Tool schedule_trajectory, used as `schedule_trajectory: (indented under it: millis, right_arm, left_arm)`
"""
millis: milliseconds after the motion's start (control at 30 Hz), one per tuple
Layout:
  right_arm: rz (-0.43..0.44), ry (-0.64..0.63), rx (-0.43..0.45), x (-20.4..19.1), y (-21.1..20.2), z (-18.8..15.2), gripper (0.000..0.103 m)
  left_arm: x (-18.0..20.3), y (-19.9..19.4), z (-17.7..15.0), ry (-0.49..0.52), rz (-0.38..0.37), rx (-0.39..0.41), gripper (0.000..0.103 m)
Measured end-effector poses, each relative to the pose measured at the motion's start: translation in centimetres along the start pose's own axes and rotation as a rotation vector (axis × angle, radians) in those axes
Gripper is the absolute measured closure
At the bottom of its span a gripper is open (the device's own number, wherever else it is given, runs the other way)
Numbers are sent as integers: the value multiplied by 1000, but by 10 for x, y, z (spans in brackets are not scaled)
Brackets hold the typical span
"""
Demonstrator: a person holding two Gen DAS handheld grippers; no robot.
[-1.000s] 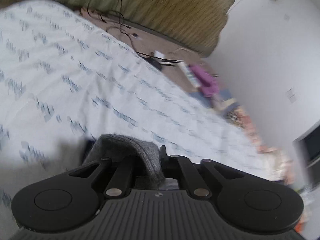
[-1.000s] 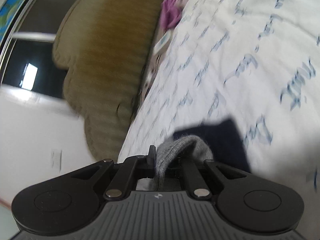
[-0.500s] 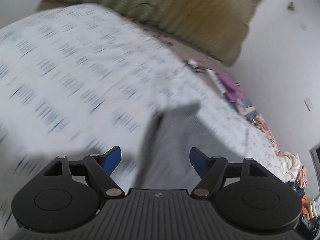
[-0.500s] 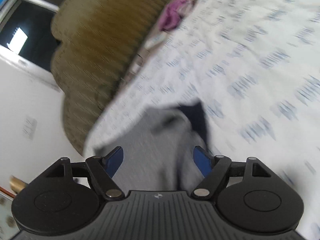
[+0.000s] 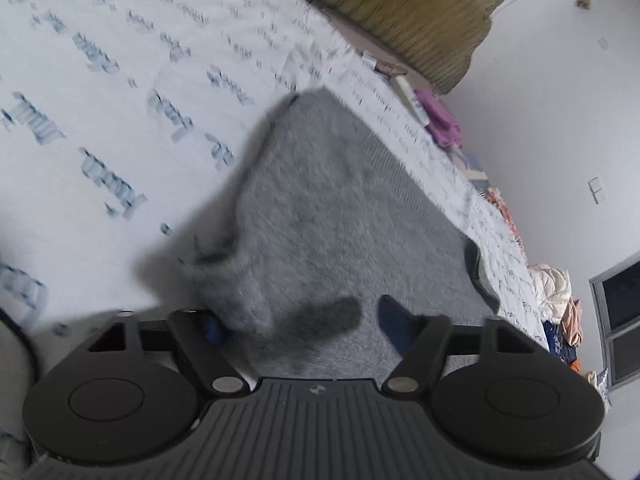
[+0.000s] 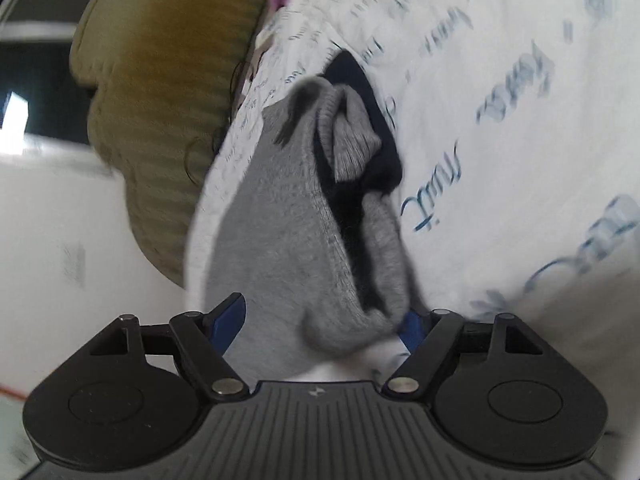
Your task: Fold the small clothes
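Note:
A grey knit garment (image 5: pixel 320 208) lies spread on the white bed sheet (image 5: pixel 100 120) with blue script. My left gripper (image 5: pixel 302 320) hangs just over its near end; its jaws stand wide and are closing, with grey cloth lying between them, not pinched. In the right wrist view the same garment (image 6: pixel 288 220) is bunched lengthwise, with a dark navy piece (image 6: pixel 372 120) showing along its far right side. My right gripper (image 6: pixel 322 316) is open at the garment's near end, and the rounded grey edge sits loose between its blue pads (image 6: pixel 230 312).
An olive padded headboard (image 5: pixel 400 0) stands at the far end of the bed. A purple cloth (image 5: pixel 442 120) and a cable lie along the bed's far edge. A heap of clothes (image 5: pixel 556 292) sits by the white wall.
Both grippers were shut on the grey garment a second ago and have opened and let it go. The garment now lies on the sheet, and both grippers have drawn back from it.

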State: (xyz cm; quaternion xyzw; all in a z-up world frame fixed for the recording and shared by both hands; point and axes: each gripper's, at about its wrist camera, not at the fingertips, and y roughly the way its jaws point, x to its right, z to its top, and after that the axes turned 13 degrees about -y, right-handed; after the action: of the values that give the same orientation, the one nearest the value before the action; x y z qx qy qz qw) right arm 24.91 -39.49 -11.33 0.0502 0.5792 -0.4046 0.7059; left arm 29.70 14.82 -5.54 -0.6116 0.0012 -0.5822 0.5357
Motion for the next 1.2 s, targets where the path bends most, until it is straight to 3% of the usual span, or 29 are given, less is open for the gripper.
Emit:
schedule_trajectory:
  millis: [33,100,133,200,333,533,767,1033,1200]
  right_arm:
    - [15,22,24,2,4,0,25]
    - [25,55,69,1,10,3,27]
    - [18,63,93,0,12,2,30]
    - [-24,14,87,-6,21,3,95]
    - [-77,-67,87,-17,21,3,97]
    - [-6,-147,115,-47,-3,11,98]
    - [40,-204,116,-68,-38,4,98]
    - [75,-204,93,-62,-102,-55,98]
    - [43,-142,60,-32,-128,-98,98]
  left_arm:
    - [-1,2,-1,-21,-8,9,33]
    - [-2,6,-1,-54,-17,-4,66]
    - [-4,9,0,-77,-19,-30,93]
    - [-6,11,-1,-87,-4,-28,94]
    - [8,-3,-1,-31,-17,3,96]
    - [25,-44,4,-15,-97,27,97]
    - [28,-91,-15,20,-162,21,98]
    - [-9,-158,-74,48,-186,-31,98]
    - [-48,-148,-112,25,-94,-104,98]
